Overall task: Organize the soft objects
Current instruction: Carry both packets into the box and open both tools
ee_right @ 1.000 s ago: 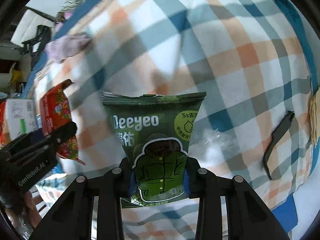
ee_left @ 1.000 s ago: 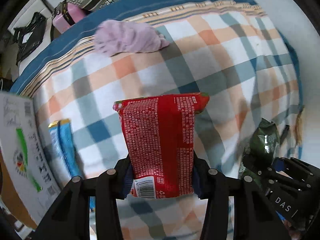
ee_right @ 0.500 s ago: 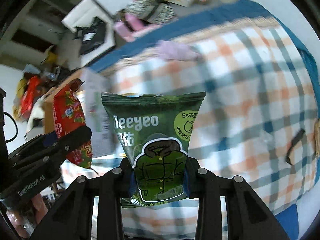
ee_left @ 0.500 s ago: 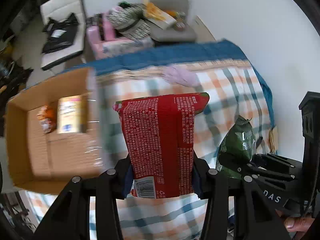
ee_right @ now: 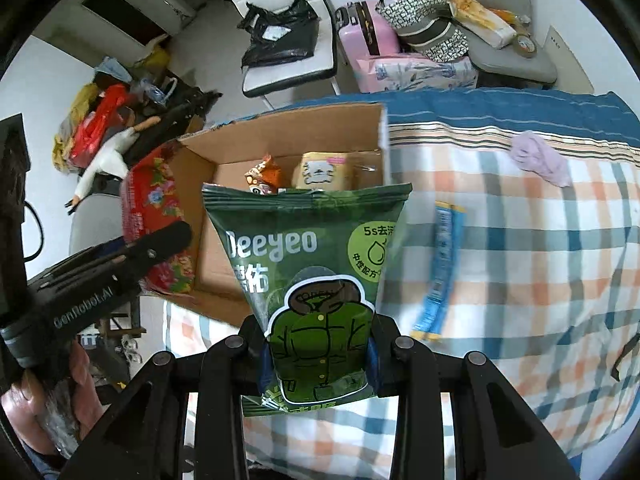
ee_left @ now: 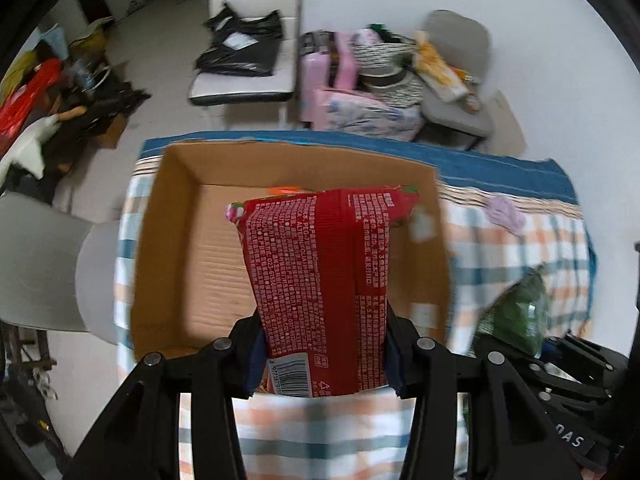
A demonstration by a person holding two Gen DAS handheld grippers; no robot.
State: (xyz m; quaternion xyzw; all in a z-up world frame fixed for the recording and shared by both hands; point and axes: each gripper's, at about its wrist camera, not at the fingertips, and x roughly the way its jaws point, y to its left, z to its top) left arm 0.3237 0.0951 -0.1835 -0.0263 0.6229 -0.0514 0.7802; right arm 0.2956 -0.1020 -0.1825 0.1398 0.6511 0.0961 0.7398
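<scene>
the left gripper (ee_left: 322,354) is clamped on the barcode end of a red packet (ee_left: 320,280), and the right gripper (ee_right: 318,354) pinches the bottom of a green deeyeo pouch (ee_right: 310,276). each pack stands up from its fingers, long axis running away from the camera, the red one's printed back and the green one's front to its camera. the red packet hangs over the open cardboard box (ee_left: 148,248), hiding much of the box floor. the green pouch sits just right of the box, level with its near corner, and blocks part of the box's right wall. inside the box, at its far end, lie an orange snack bag (ee_right: 262,176) and a yellow pack (ee_right: 324,172). right of the box a blue sachet (ee_right: 440,264) lies lengthwise on the plaid cloth (ee_right: 540,240). farther right of the box rests a lilac cloth (ee_right: 538,158). beyond the box stand a white chair (ee_right: 280,28) with a black bag and a grey chair (ee_right: 508,52) piled with things.
</scene>
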